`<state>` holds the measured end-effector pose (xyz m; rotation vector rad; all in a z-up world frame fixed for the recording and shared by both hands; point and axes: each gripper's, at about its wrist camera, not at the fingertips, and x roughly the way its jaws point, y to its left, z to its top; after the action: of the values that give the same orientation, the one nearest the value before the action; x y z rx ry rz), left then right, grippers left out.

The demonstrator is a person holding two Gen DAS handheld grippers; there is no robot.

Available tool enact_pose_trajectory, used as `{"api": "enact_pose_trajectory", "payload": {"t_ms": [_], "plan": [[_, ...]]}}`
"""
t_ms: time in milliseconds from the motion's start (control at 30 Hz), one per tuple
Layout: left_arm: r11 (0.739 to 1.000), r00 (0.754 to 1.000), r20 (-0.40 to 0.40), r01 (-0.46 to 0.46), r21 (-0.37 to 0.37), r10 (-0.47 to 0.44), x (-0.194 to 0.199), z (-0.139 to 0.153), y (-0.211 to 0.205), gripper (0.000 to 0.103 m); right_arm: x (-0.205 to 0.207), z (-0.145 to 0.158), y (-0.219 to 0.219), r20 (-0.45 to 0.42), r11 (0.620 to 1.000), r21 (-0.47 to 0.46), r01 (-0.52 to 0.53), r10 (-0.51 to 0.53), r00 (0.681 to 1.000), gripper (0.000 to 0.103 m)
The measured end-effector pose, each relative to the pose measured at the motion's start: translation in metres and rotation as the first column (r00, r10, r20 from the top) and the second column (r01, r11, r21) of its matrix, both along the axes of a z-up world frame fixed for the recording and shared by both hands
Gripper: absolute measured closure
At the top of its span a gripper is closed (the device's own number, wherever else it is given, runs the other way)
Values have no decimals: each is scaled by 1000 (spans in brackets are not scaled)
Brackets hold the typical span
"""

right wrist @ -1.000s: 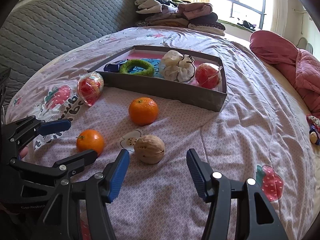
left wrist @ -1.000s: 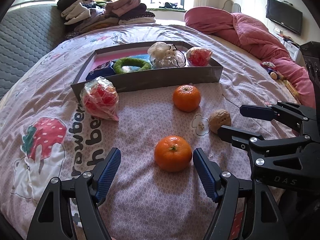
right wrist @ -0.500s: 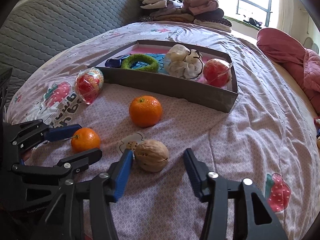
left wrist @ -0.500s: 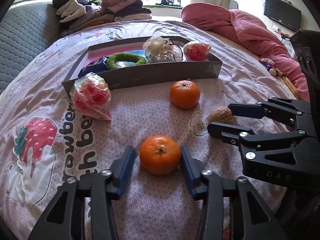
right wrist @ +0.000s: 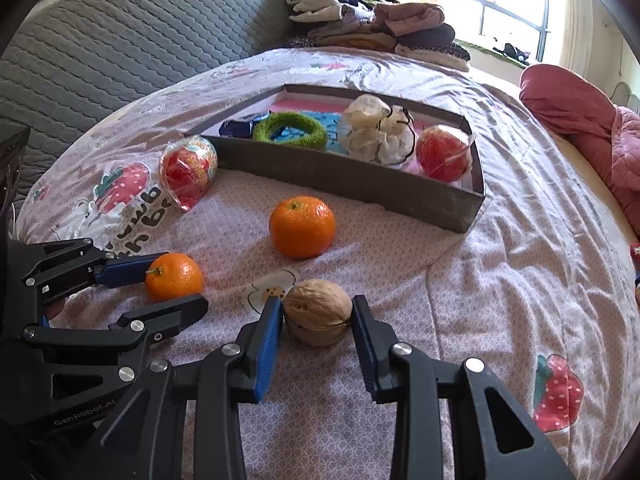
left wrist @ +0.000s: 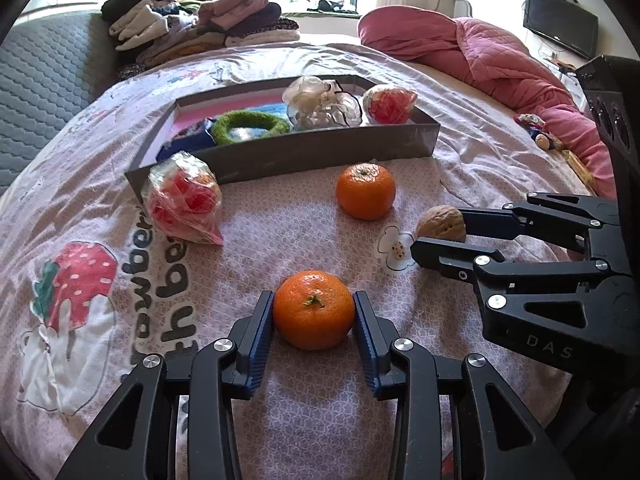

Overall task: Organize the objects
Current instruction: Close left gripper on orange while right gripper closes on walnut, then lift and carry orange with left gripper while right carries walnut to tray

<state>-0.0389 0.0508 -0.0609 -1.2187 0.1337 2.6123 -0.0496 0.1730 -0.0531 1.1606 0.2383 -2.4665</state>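
1. Step in hand: a double pick-up from the bed's strawberry-print sheet (left wrist: 280, 240), ahead of loading the shallow grey cardboard tray (left wrist: 320, 152).
2. Left gripper (left wrist: 314, 312): jaws have just been closing and now clamp the nearer round orange mandarin (left wrist: 314, 309), which rests on the sheet.
3. Right gripper (right wrist: 318, 316): jaws have just been closing; the left pad touches the brown wrinkled walnut (right wrist: 318, 312), while right-pad contact cannot be confirmed.
4. Next move, in my judgement: confirm the walnut grip, lift both, clear the tray's near wall, release inside.
5. Outstanding: the second orange mandarin (left wrist: 366, 191) and the clear-wrapped red item (left wrist: 184, 204) lie outside the tray.
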Motion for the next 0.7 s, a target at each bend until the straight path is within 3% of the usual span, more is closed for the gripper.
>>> {"api": "enact_pose_trajectory", "payload": {"t_ms": [333, 700], "plan": [[999, 997, -76, -27, -24, 25, 10, 20, -11, 64, 11, 16, 1, -45, 998, -64, -1, -2, 999, 68], [998, 991, -120, -55, -19, 52, 21, 43, -22, 64, 18, 22, -4, -52, 997, -72, 0, -4, 999, 68]]}}
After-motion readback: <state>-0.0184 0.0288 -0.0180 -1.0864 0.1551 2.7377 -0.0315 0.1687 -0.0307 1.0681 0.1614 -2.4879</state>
